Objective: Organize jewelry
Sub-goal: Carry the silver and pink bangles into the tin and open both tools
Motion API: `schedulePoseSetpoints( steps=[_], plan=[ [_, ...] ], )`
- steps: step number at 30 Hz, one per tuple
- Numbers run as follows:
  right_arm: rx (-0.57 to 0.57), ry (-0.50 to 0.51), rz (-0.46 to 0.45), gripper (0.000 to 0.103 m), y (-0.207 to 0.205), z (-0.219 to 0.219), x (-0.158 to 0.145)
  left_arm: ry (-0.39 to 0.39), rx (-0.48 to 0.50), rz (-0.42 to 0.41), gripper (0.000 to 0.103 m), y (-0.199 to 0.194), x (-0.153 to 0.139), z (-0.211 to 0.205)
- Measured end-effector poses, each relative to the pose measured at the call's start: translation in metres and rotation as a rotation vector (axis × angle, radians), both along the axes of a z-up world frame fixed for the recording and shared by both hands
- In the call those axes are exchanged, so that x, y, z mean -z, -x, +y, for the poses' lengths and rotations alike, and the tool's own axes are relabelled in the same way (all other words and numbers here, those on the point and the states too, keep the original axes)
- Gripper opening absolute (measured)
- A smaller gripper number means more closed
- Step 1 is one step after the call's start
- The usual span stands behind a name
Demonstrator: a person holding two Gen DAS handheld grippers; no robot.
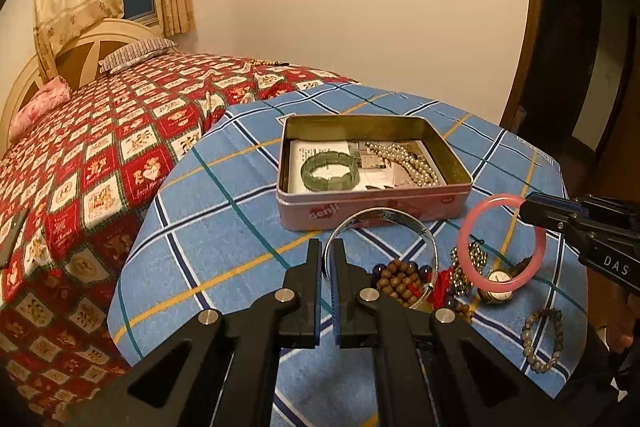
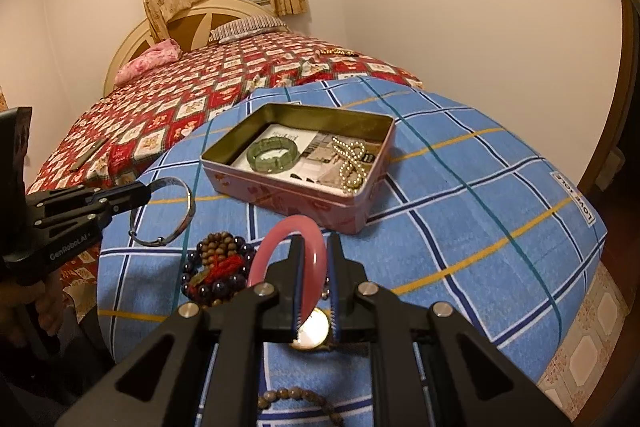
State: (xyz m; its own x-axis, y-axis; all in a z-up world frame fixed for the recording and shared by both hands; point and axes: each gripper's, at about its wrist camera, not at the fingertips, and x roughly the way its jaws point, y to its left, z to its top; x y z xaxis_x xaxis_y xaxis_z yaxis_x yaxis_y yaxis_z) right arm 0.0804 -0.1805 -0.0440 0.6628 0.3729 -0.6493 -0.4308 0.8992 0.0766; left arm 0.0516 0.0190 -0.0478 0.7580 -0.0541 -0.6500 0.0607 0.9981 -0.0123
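Note:
A pink tin (image 1: 376, 207) (image 2: 280, 199) stands open on the blue plaid cloth (image 1: 224, 211) (image 2: 480, 211). It holds a green bracelet (image 1: 330, 171) (image 2: 273, 154) and a pearl necklace (image 1: 404, 159) (image 2: 352, 163). My left gripper (image 1: 327, 253) (image 2: 146, 193) is shut on a silver bangle (image 1: 380, 217) (image 2: 180, 215) and holds it above the cloth. My right gripper (image 2: 316, 247) (image 1: 526, 207) is shut on a pink bangle (image 1: 500, 241) (image 2: 292, 231), lifted in front of the tin.
A heap of brown and dark bead bracelets (image 1: 404, 281) (image 2: 216, 263), a gold watch (image 1: 498, 285) (image 2: 314, 333) and a grey bead bracelet (image 1: 544, 341) (image 2: 296, 397) lie on the near cloth. A red patterned bed (image 1: 100, 163) (image 2: 192, 95) lies to the left and behind.

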Motion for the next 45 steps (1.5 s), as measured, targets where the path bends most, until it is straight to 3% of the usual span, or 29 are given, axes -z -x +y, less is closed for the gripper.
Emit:
schedulePoseSetpoints(
  steps=[29, 45],
  plan=[
    [-0.026, 0.019, -0.071, 0.013, -0.064, 0.023, -0.031, -0.09, 0.028, -0.019, 0.003, -0.069, -0.022, -0.009],
    [0.008, 0.03, -0.053, 0.013, -0.108, 0.028, -0.021, -0.158, 0.01, 0.005, 0.003, -0.121, -0.021, -0.01]
  ],
)
